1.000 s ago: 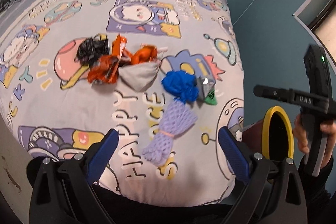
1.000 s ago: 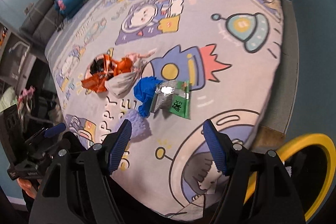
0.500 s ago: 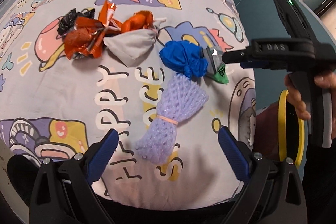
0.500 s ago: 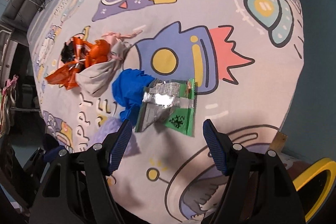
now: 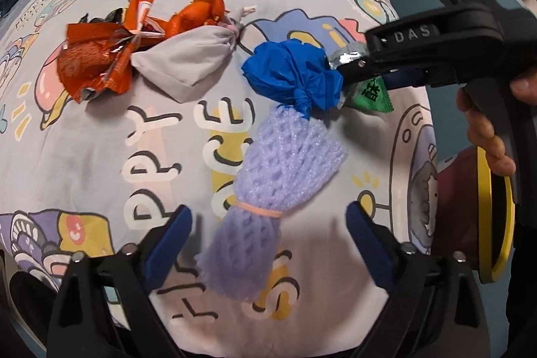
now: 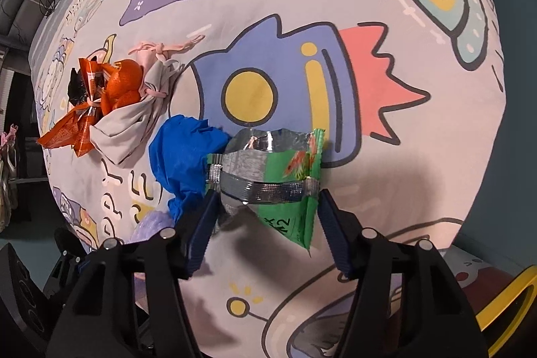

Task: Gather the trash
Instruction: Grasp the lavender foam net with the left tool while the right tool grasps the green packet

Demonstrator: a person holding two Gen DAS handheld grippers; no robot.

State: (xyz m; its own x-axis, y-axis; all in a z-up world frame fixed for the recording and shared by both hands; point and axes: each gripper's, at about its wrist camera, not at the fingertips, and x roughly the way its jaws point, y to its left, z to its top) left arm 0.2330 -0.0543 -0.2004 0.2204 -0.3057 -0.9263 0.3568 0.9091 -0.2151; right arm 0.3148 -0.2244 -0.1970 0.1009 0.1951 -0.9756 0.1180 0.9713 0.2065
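Now you are reaching for trash on the bed (image 6: 386, 156). Your right gripper (image 6: 265, 207) has its jaws around the green wrapper (image 6: 278, 170); they have just been closing and look close to its edges. Your left gripper (image 5: 268, 234) has jaws apart over the purple foam net (image 5: 268, 190), closing too. Next, squeeze and lift both.
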